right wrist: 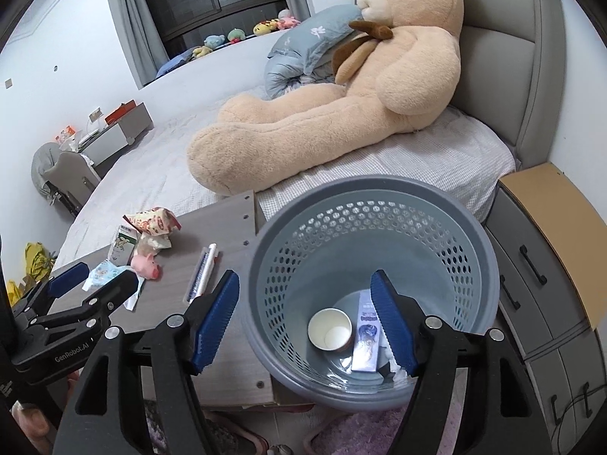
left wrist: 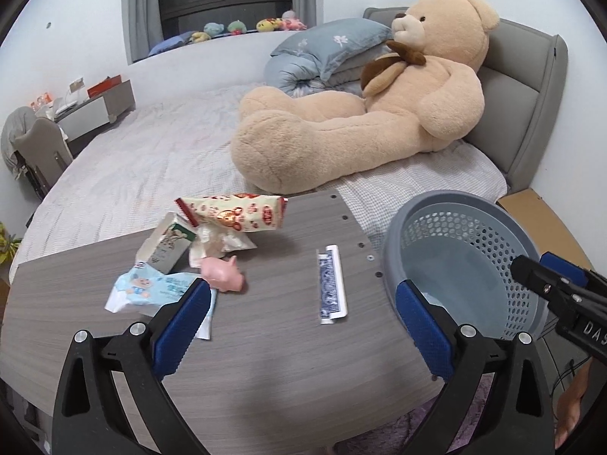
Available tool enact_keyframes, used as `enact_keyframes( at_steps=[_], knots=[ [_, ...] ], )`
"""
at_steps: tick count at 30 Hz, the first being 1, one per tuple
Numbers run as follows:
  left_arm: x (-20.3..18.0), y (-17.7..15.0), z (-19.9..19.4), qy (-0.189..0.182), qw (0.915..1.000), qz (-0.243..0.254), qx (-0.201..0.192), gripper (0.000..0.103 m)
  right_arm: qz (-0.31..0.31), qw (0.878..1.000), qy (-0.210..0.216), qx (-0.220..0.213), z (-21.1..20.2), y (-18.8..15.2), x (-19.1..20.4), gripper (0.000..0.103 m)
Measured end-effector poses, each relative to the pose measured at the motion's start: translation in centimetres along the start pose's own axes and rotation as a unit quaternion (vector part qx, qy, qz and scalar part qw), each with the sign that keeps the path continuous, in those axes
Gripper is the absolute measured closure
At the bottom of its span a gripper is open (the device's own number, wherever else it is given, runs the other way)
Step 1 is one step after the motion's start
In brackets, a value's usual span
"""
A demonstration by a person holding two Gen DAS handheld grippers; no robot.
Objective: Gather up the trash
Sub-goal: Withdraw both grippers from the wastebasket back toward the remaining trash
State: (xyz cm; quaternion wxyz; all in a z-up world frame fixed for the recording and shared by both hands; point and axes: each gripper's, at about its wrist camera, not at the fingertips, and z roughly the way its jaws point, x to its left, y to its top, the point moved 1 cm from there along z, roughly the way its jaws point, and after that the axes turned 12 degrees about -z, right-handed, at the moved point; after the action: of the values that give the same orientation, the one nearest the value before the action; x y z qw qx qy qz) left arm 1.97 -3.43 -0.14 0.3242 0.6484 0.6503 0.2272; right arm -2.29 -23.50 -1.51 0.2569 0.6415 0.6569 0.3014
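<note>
Bedside table (left wrist: 265, 341) litter ahead of my empty, wide-open left gripper (left wrist: 303, 322); right gripper (right wrist: 305, 318), parted and empty, hangs over the bin (right wrist: 474, 250).

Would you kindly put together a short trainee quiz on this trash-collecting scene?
1. True or false: the grey basket already holds a paper cup.
2. Which lies nearest the basket on the table: A pink pig toy, B card deck, C snack bag?
3. What is between the fingers of the right claw?

Key: 1 true. 2 B. 3 Nothing; it is open above the basket, as is the left claw over the table.
</note>
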Motion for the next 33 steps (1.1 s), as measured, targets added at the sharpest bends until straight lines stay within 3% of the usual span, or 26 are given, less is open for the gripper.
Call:
enact_keyframes(
  at_steps=[8, 11, 21, 33],
  knots=[
    [4.3, 0.1, -1.0, 0.009, 0.9997, -0.022, -0.002, 0.007, -0.006, 1.000, -0.008, -0.016, -0.1, 0.7, 2.4, 0.032],
    [6.1, -0.1, -1.4, 0.022, 0.9994, -0.027, -0.004, 0.007, 0.000, 1.000, 0.010, -0.020, 0.0, 0.5, 3.3, 0.032],
    [11.2, 0.3, -1.6, 0.062, 0.9963, -0.059, -0.004, 0.007, -0.039, 0.998, 0.047, -0.007, 2.3, 1.9, 7.8, 0.032],
    [13.4, -0.6, -0.3, 0.085, 0.9933, -0.076, 0.014, 0.007, -0.054, 0.995, 0.083, 0.034, 6.3, 1.0, 11.4, 0.032]
  ],
)
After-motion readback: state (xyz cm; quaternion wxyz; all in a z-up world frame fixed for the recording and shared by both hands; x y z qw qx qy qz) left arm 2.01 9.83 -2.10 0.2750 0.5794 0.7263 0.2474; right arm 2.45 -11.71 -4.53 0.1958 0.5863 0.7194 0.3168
